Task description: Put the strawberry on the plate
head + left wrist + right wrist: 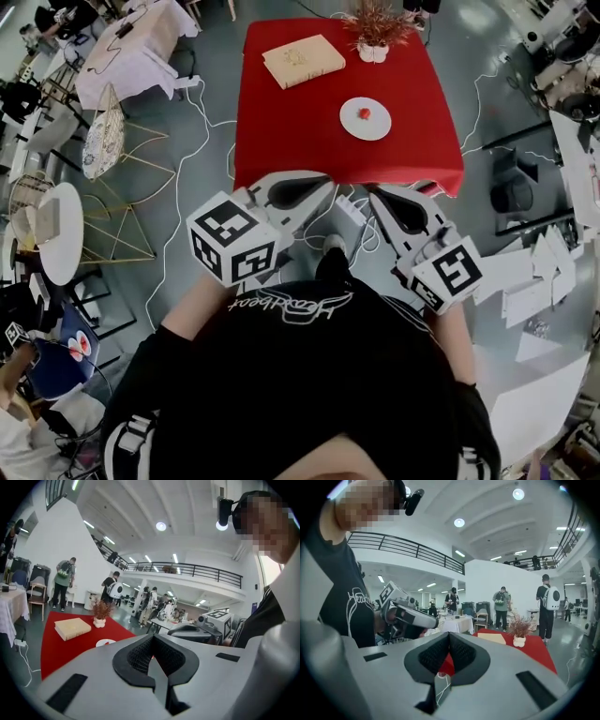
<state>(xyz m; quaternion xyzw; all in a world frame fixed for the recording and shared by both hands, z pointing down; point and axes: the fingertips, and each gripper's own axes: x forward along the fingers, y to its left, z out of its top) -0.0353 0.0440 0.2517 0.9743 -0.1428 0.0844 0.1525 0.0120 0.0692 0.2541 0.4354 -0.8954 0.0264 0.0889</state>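
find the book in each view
Head view: book, top centre, left of the plant.
Left gripper view: book, left of centre.
Right gripper view: book, right of centre, partly hidden.
Landmark: the plant beside the book, in all three.

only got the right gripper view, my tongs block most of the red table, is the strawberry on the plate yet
observer: Yes. The head view shows the small red strawberry lying on the round white plate.
operator: where on the table is that plate
observer: Right of the middle of the red-clothed table, on the near side of the white pot of dried reddish twigs.
operator: left tongs holding anything
observer: No. The left gripper has its tongs shut with nothing between them.
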